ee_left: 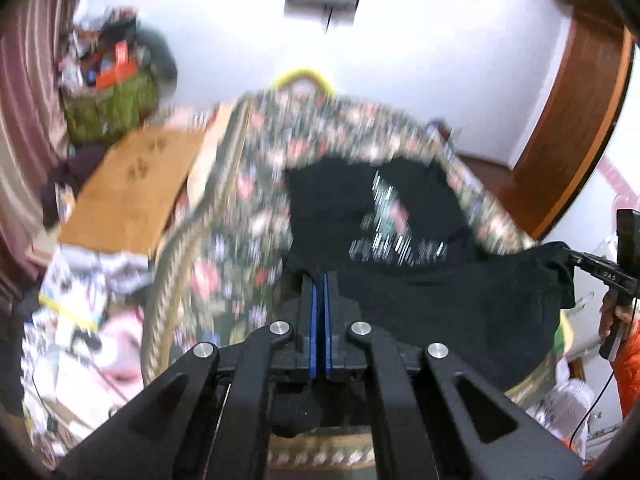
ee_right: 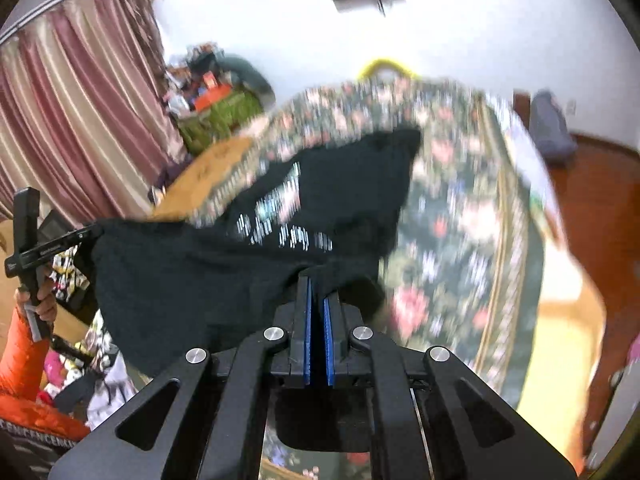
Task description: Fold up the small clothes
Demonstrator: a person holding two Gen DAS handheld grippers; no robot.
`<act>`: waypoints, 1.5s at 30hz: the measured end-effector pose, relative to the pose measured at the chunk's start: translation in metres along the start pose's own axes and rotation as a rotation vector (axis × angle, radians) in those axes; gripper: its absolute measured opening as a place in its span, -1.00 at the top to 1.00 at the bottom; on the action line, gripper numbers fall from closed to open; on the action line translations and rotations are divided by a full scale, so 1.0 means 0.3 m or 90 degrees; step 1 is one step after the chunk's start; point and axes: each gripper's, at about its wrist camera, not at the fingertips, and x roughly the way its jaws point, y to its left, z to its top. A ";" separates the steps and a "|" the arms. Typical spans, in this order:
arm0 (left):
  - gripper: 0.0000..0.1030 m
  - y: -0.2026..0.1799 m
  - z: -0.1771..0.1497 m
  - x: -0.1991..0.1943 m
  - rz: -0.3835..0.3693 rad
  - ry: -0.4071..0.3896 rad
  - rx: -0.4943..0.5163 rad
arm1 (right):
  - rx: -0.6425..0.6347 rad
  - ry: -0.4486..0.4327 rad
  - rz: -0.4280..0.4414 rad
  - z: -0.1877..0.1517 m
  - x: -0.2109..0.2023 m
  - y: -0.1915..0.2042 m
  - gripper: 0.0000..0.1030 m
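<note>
A small black garment (ee_left: 400, 216) with a pale printed design hangs stretched between both grippers above a floral bedspread (ee_left: 248, 184). My left gripper (ee_left: 320, 276) is shut on one near corner of the black garment. My right gripper (ee_right: 317, 280) is shut on the other near corner of the garment (ee_right: 248, 264). In the left wrist view the right gripper's fingers (ee_left: 580, 260) pinch the cloth at the right edge. In the right wrist view the left gripper's fingers (ee_right: 86, 236) hold it at the left edge. The far part of the garment still lies on the bedspread (ee_right: 448, 208).
A brown cardboard sheet (ee_left: 132, 192) lies left of the bed, with a cluttered green bag (ee_left: 108, 108) behind it. Striped curtains (ee_right: 80, 112) hang at the left. A wooden door frame (ee_left: 576, 120) stands at the right. A hand in an orange sleeve (ee_right: 28, 344) holds the other gripper.
</note>
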 end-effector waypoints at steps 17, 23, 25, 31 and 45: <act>0.97 -0.014 0.359 0.180 0.065 -0.058 -0.018 | -0.063 -0.078 -0.060 0.357 0.025 0.023 0.91; 0.97 0.082 0.396 0.488 0.086 0.020 -0.059 | -0.022 -0.020 -0.083 0.415 0.250 -0.121 0.91; 0.97 0.109 0.387 0.609 0.102 0.047 -0.061 | -0.007 0.002 -0.092 0.423 0.331 -0.172 0.91; 0.97 0.204 0.329 0.936 0.124 0.127 -0.079 | 0.050 0.061 -0.110 0.427 0.559 -0.354 0.91; 0.03 0.273 0.307 0.965 0.120 0.128 -0.048 | -0.010 0.033 -0.126 0.420 0.484 -0.370 0.55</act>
